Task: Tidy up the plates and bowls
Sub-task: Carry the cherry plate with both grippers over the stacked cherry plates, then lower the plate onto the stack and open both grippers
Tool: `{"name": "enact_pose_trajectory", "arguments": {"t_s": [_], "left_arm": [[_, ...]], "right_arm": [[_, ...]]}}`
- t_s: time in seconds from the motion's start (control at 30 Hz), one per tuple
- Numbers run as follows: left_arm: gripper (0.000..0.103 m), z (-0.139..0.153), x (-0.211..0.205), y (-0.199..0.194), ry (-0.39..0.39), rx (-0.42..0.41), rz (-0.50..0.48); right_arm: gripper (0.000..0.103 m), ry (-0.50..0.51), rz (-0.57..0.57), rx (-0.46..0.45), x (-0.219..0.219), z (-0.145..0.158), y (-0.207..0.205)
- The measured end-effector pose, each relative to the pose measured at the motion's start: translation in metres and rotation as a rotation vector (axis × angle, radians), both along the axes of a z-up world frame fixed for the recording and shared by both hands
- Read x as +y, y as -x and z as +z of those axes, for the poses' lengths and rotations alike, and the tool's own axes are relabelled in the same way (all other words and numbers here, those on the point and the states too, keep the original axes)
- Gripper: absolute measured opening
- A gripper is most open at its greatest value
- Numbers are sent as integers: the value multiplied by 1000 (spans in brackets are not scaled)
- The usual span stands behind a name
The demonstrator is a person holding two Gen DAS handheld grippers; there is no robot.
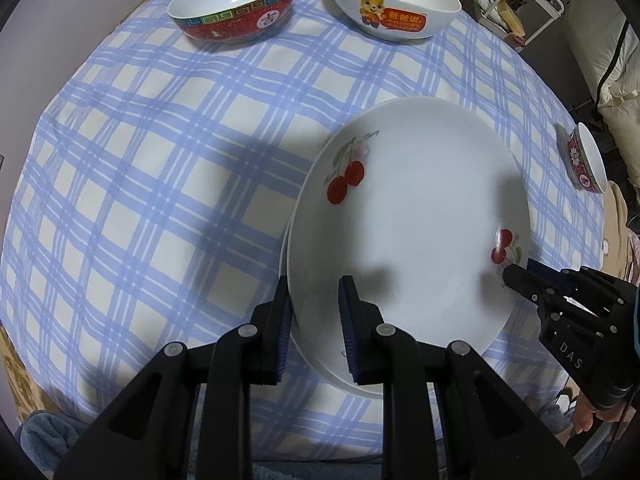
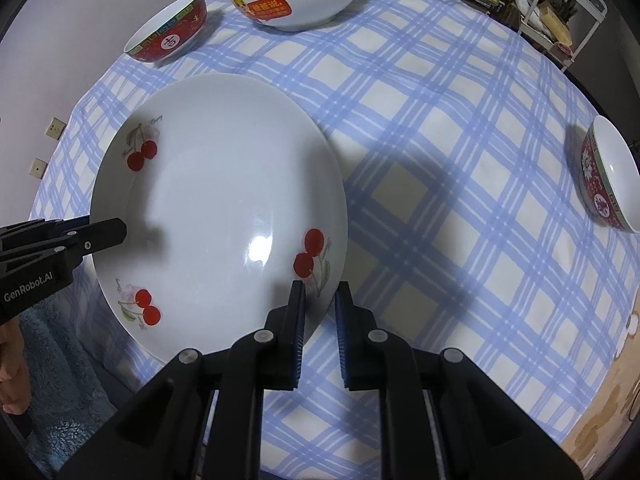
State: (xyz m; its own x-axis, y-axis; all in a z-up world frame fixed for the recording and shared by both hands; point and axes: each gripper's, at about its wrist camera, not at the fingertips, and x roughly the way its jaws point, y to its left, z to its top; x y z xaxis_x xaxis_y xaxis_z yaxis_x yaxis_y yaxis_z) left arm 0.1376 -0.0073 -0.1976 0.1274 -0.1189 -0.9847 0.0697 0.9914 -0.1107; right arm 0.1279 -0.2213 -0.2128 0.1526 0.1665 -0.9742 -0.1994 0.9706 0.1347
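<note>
**Two tools clamped on opposite rims of a cherry-print plate**

The white, round, shallow ceramic plate with red cherry motifs sits near the front edge of the counter, which is covered by a blue-and-white plaid cloth. In the left wrist view a second white rim shows beneath it at its lower left, so the plate lies above another white dish; whether the two touch cannot be told. Small script beside the cherries is too small to read.

The left tool points down and is closed on the plate's rim, one blue-padded finger outside the edge, the other on the inner face. The right tool is likewise closed on the opposite rim, beside a cherry motif. Each tool appears in the other's view: the left body reads "GenRobot.AI", and the right body reads "DAS".

At the far side of the counter stand a red bowl with a green-and-gold key-pattern band and a white roundel bearing a Chinese character, and, just beside it, a white ceramic bowl with a cartoon cat and an orange label of Chinese text. A small red floral bowl with a white interior stands well apart at the right edge.
</note>
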Motion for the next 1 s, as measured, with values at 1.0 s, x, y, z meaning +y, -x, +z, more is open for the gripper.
{"name": "enact_pose_trajectory", "arguments": {"t_s": [1.0], "left_arm": [[31, 50, -14, -5, -120, -222, -60]], "right_arm": [[30, -66, -122, -118, -27, 41, -18]]}}
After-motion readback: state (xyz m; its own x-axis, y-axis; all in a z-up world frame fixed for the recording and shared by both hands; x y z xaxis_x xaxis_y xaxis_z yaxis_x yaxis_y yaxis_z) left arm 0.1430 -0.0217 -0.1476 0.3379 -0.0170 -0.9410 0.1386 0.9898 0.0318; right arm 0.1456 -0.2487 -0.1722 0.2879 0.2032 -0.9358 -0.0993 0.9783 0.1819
